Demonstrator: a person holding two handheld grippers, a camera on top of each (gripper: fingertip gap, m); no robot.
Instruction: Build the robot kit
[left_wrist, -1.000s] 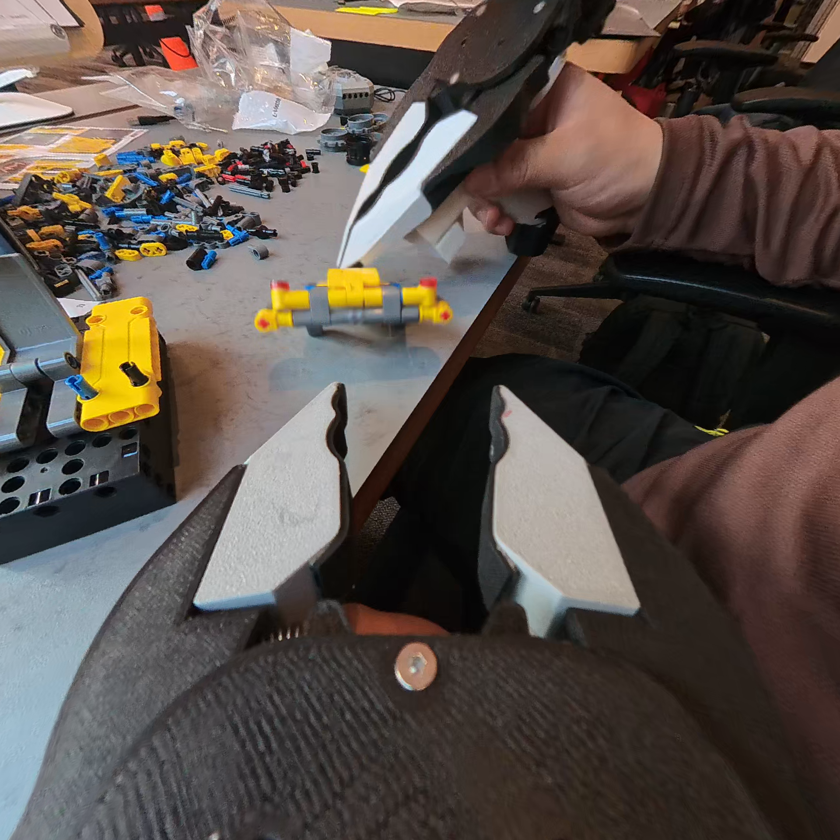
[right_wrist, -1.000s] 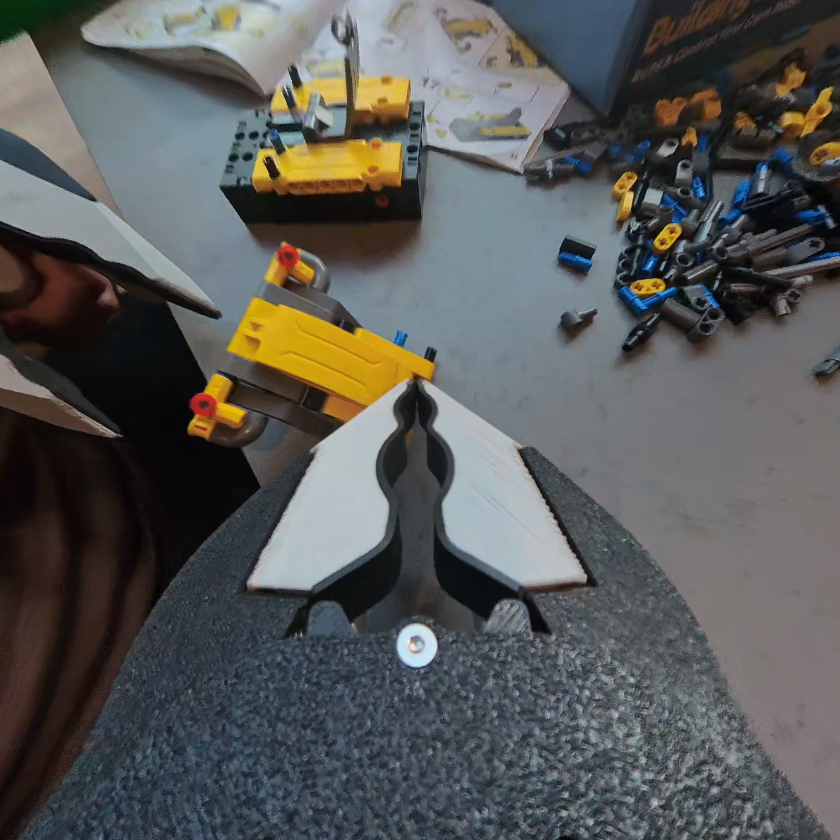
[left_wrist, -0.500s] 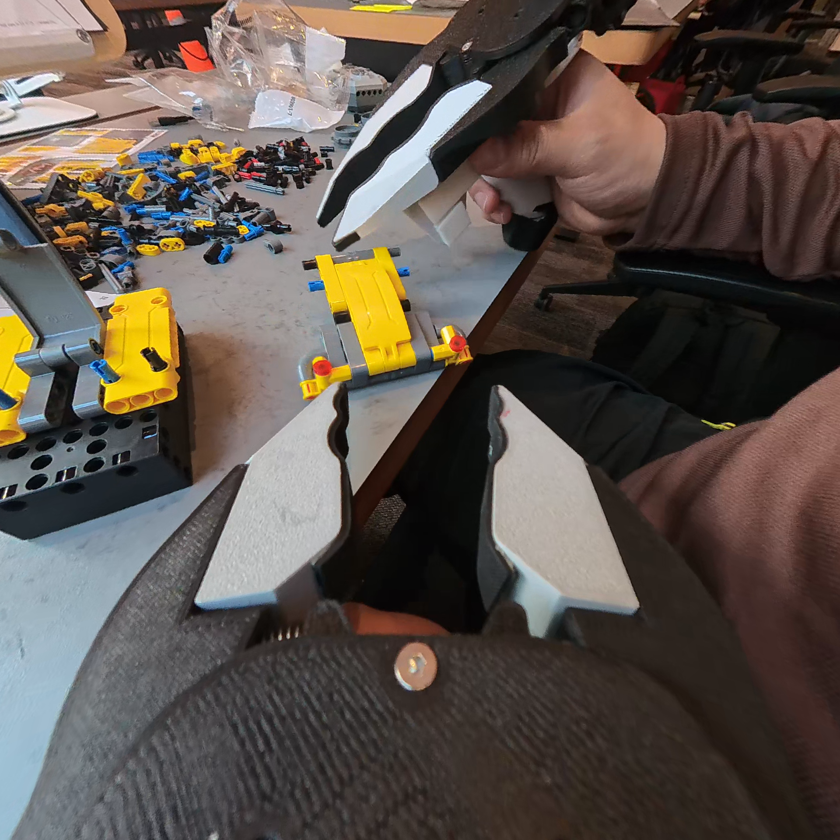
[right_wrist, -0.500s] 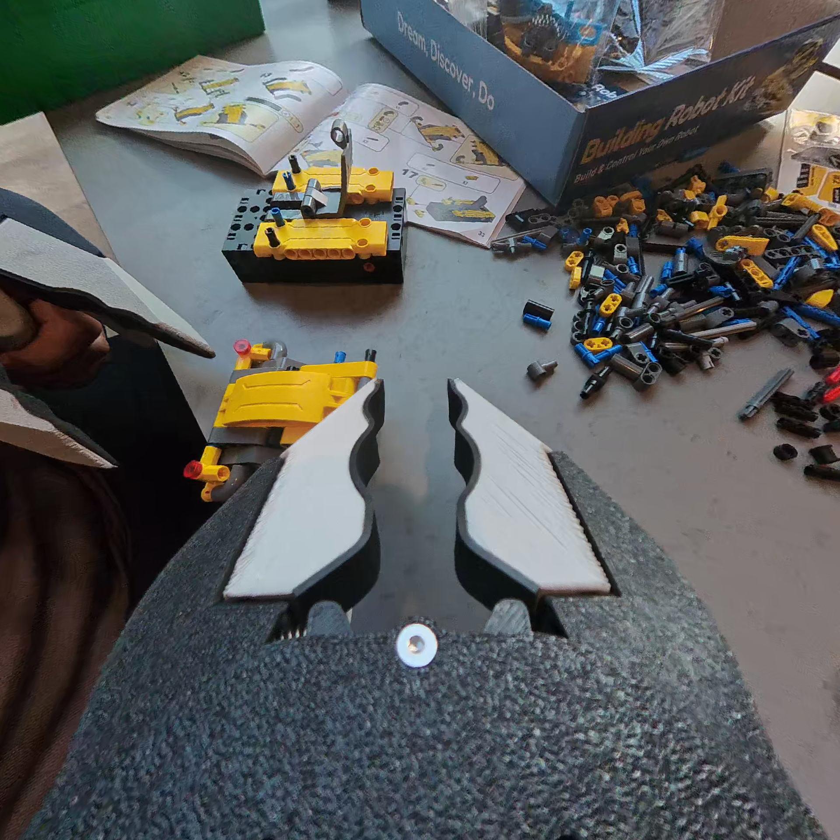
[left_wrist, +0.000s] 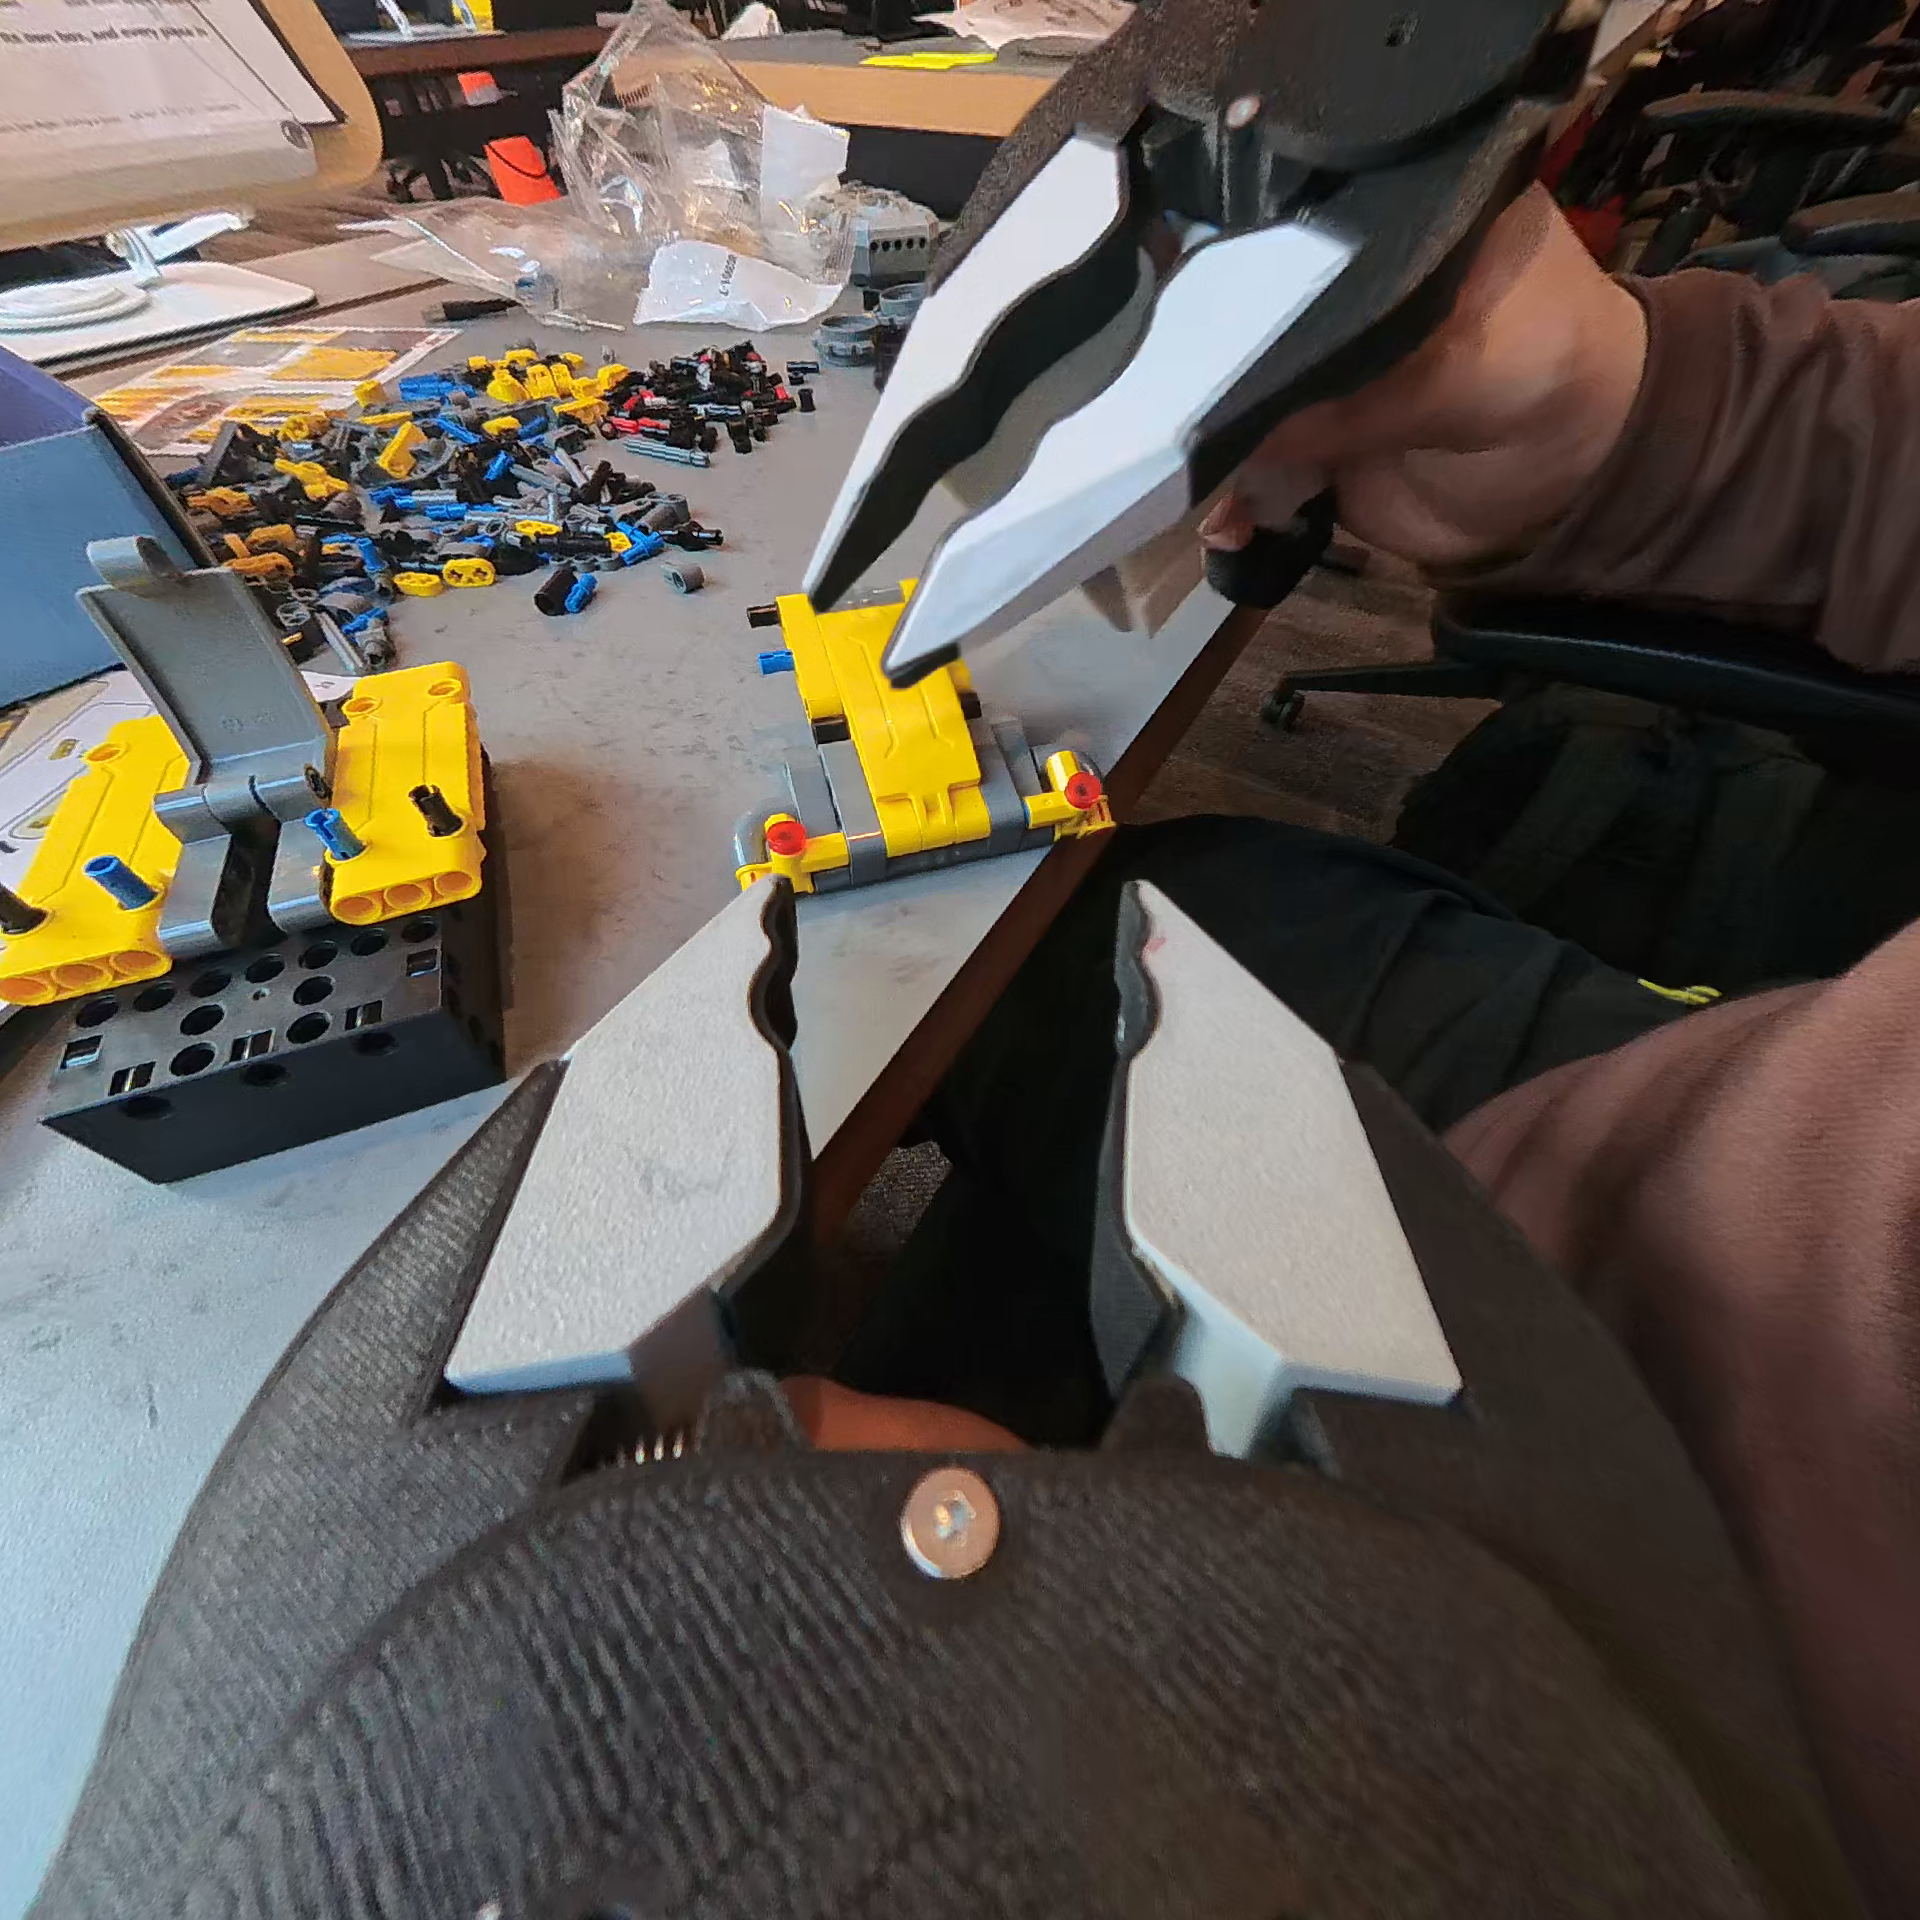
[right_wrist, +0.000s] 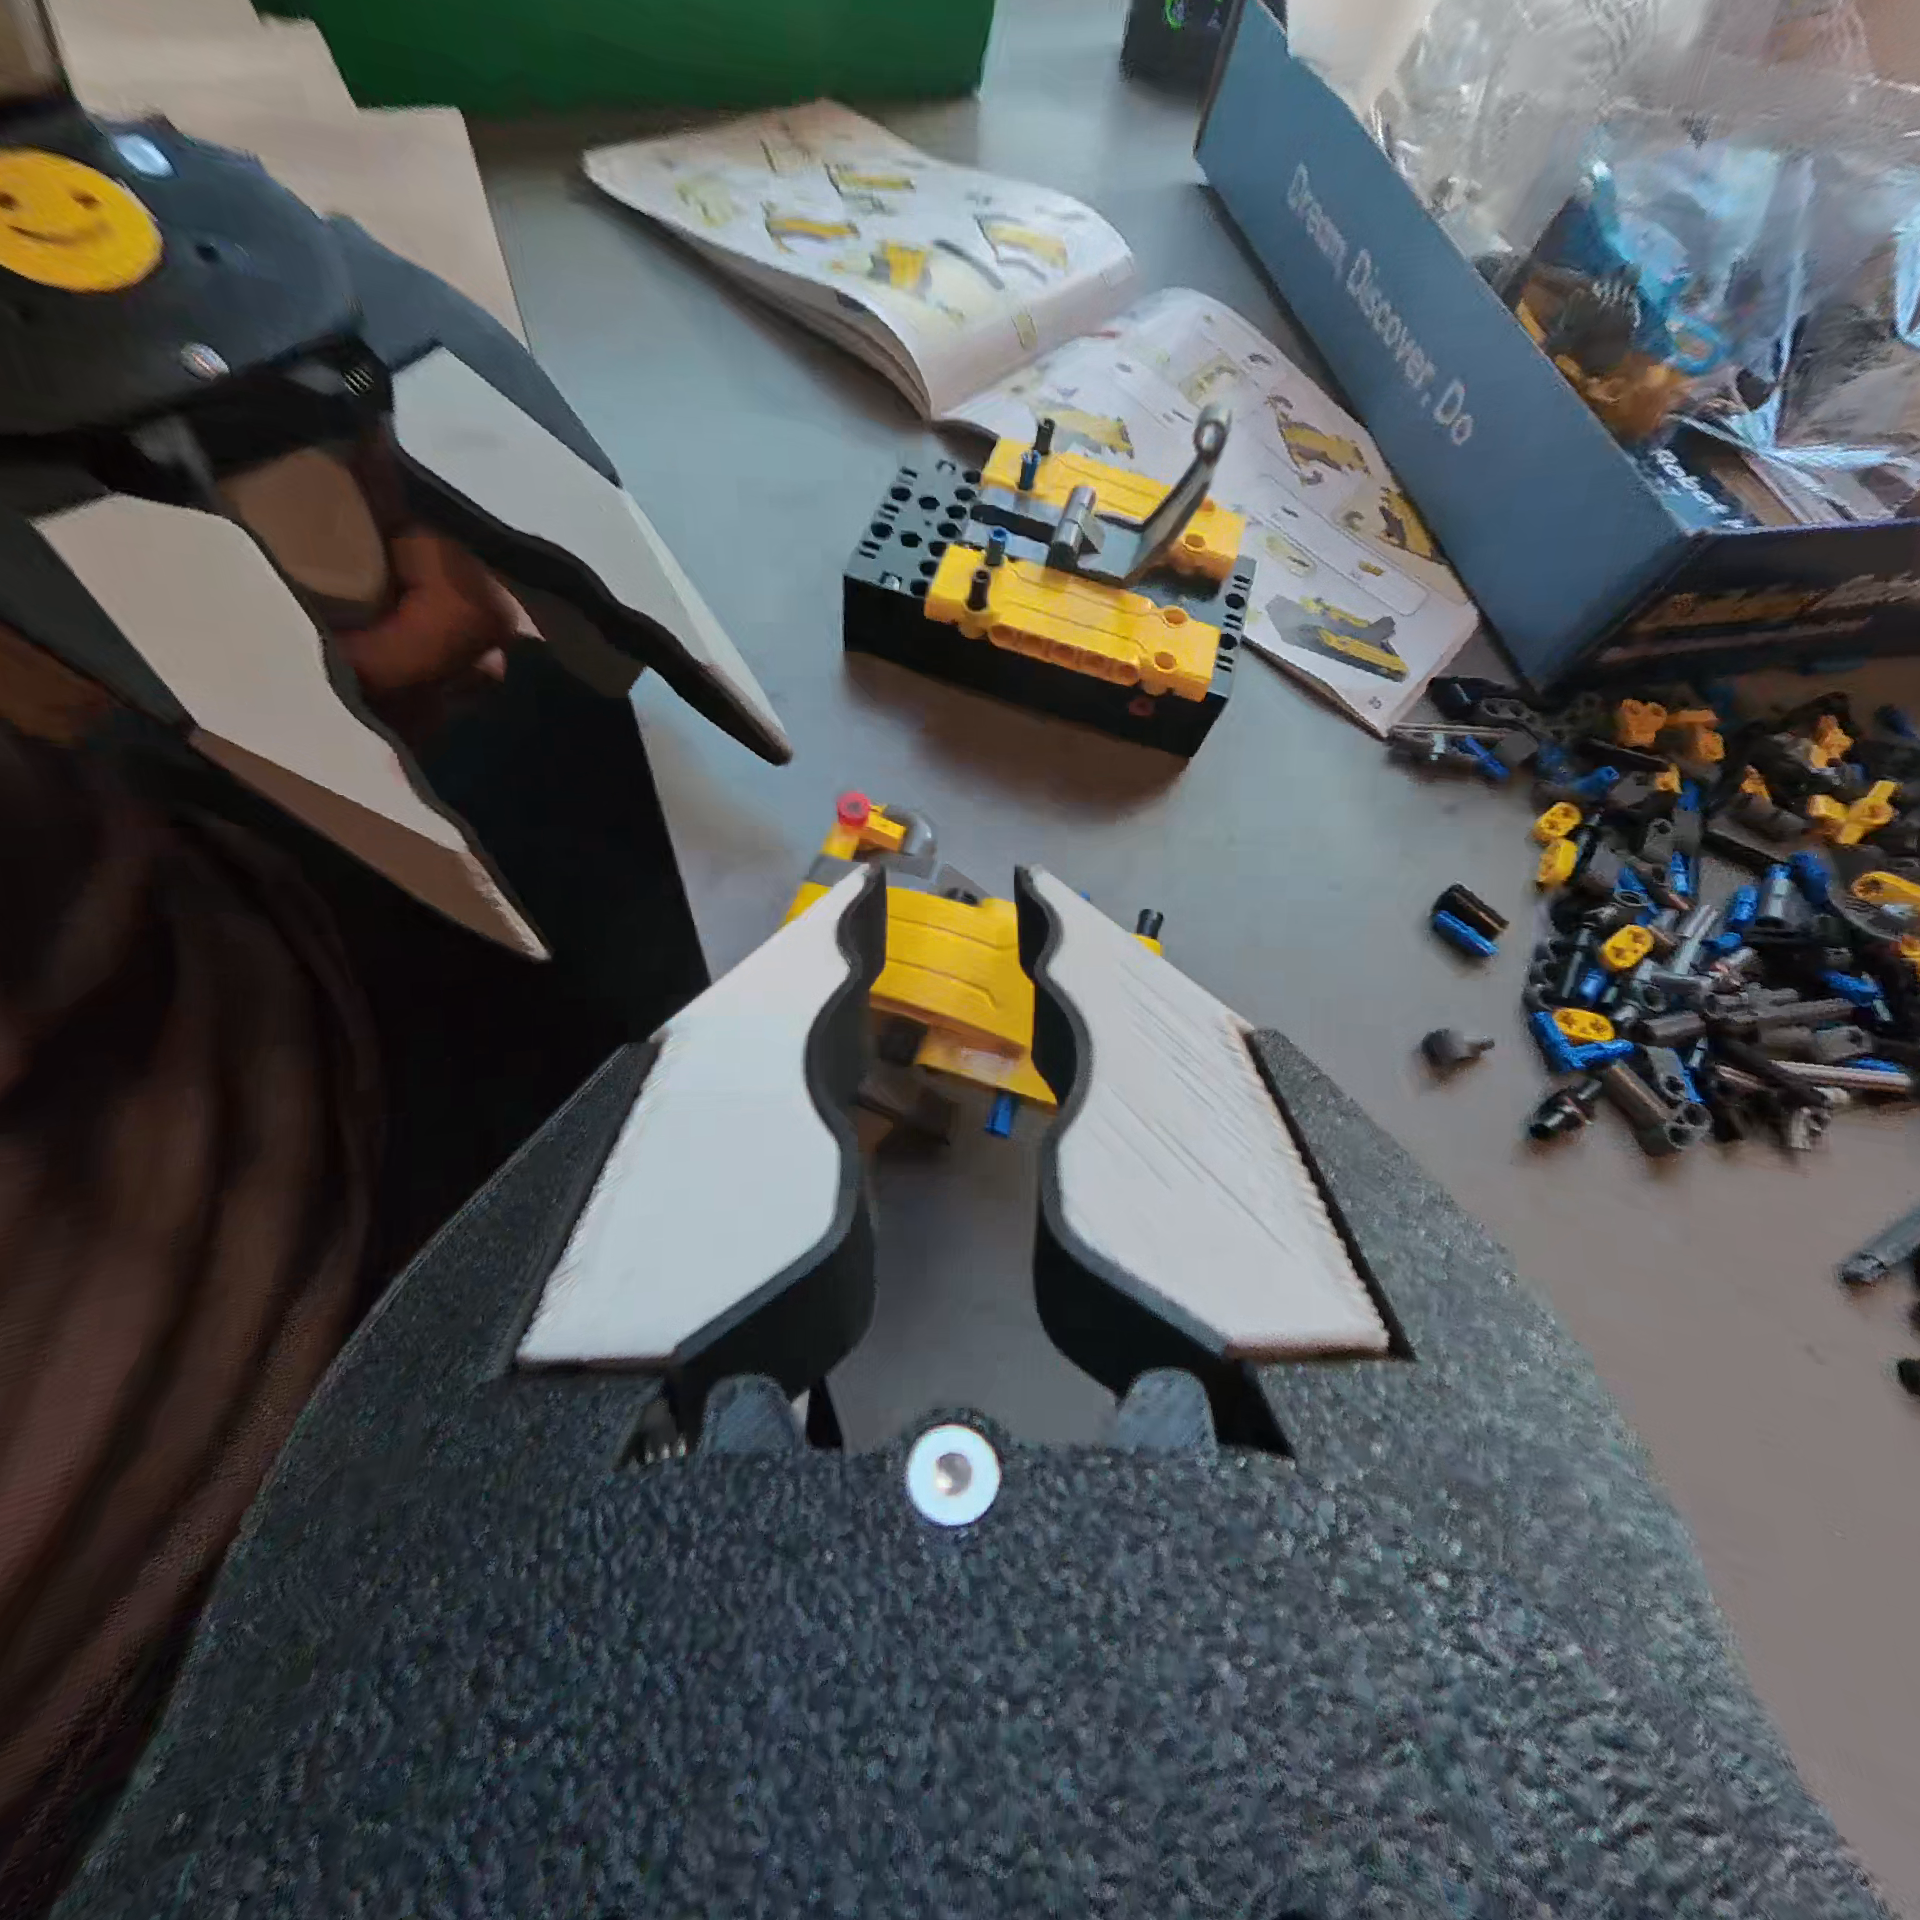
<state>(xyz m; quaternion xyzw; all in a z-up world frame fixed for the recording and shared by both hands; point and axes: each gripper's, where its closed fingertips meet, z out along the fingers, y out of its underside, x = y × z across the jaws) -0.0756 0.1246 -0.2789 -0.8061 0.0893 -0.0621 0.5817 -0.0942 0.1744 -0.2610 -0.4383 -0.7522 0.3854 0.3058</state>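
The right tongs (left_wrist: 868, 634) hang parted over the far end of a small yellow-and-grey brick assembly (left_wrist: 914, 764) that lies flat at the near edge of the grey desk (left_wrist: 623, 727), their tips at or just above its top, gripping nothing. The left tongs (left_wrist: 951, 914) are spread wide and empty, just beside the assembly's near end, half off the desk edge. A larger black-and-yellow build (right_wrist: 1049, 613) stands apart, with loose pieces (right_wrist: 1704, 997), a booklet (right_wrist: 883, 249) and a blue box (right_wrist: 1455, 343) beyond
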